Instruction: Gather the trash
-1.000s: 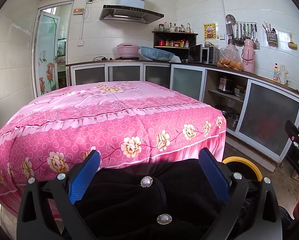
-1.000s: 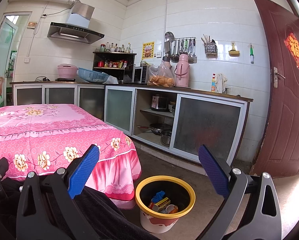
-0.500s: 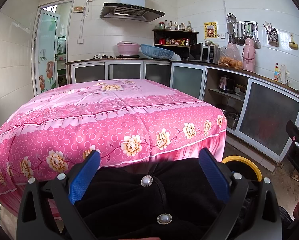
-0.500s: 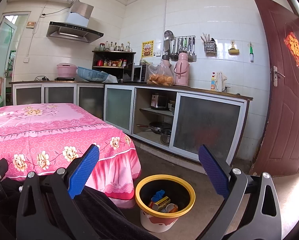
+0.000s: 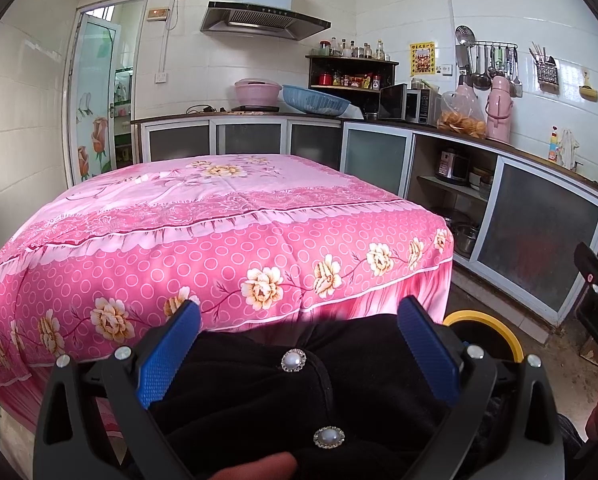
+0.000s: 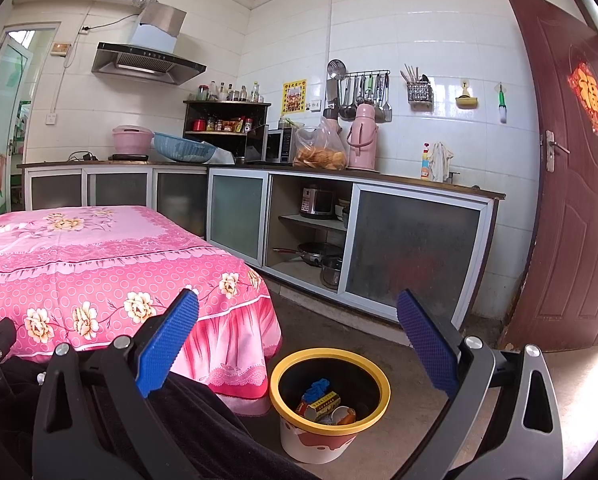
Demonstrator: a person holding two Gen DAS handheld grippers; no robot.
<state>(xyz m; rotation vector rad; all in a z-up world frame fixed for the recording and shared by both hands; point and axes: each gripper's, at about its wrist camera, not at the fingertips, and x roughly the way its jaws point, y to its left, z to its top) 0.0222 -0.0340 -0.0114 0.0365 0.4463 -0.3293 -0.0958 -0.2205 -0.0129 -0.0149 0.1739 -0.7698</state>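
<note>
1. Left hand-held gripper (image 5: pixel 299 332): the jaws are spread wide with nothing between the blue pads. It is held low over a dark garment with pearl buttons (image 5: pixel 293 361), facing the desk (image 5: pixel 235 216); this is judged a resting pose, not a reach.
2. Right hand-held gripper (image 6: pixel 297 330): the jaws are likewise parted and empty. It is aimed past the near right corner of the desk, so that the trash bin (image 6: pixel 329 398) is framed low between its fingers.
3. Trash bin: it is placed on the floor, just beside the hanging edge of the pink floral cloth (image 6: pixel 99 264), probably for easy dropping. A yellow rim, a dark inside and a white wall with red patches are shown.
4. Trash (image 6: pixel 325 402): it lies inside the bin. A blue piece, a yellow printed wrapper and an orange-and-white piece can be made out; more cannot be told.
5. Desk top: no loose trash is seen on it, so collection is judged nearly complete.
</note>
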